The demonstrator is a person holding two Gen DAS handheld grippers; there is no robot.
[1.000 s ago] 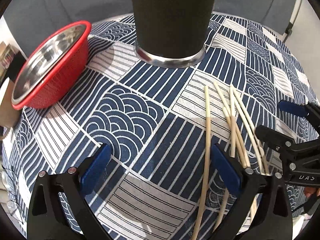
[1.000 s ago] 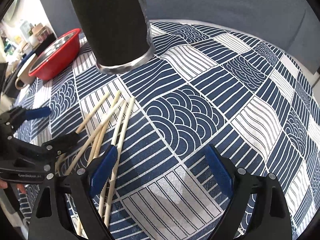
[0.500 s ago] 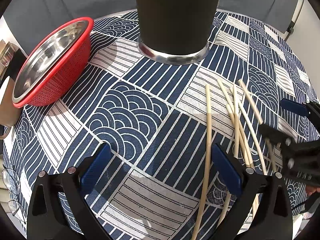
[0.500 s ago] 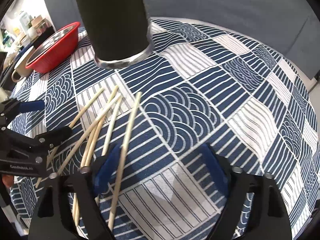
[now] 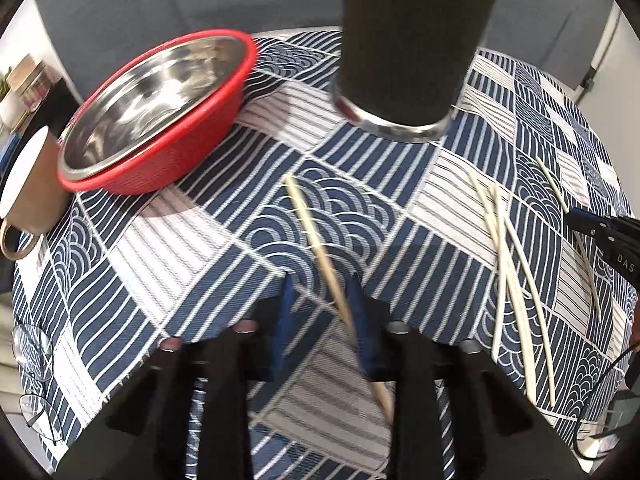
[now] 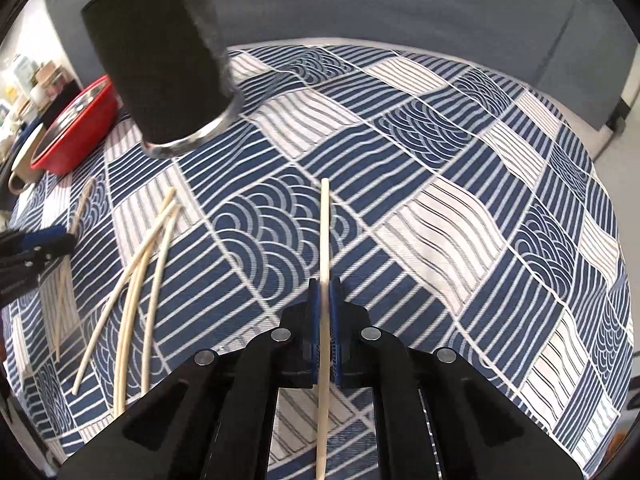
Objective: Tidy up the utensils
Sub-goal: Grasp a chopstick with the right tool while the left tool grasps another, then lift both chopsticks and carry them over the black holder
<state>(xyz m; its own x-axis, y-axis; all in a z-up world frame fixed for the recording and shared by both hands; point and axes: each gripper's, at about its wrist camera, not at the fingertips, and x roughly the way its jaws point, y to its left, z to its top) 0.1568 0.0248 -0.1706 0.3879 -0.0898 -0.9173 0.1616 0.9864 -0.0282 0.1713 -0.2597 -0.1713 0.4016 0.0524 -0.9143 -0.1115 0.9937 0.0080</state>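
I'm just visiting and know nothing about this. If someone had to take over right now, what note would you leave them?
Right tool: shut on one chopstick.
Left tool: jaws closing, another chopstick between them, against the right-hand pad; grip not certain.
Loose chopsticks lie on the patterned tablecloth between the two tools.
The tall black cup stands just beyond them; the red colander with a steel bowl inside sits to its left.
Done: two chopsticks picked out.
Left: probably drop these into the cup, then fetch the rest.

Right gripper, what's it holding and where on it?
The right gripper pinches one chopstick partway along its length, with both ends sticking out past the pads.
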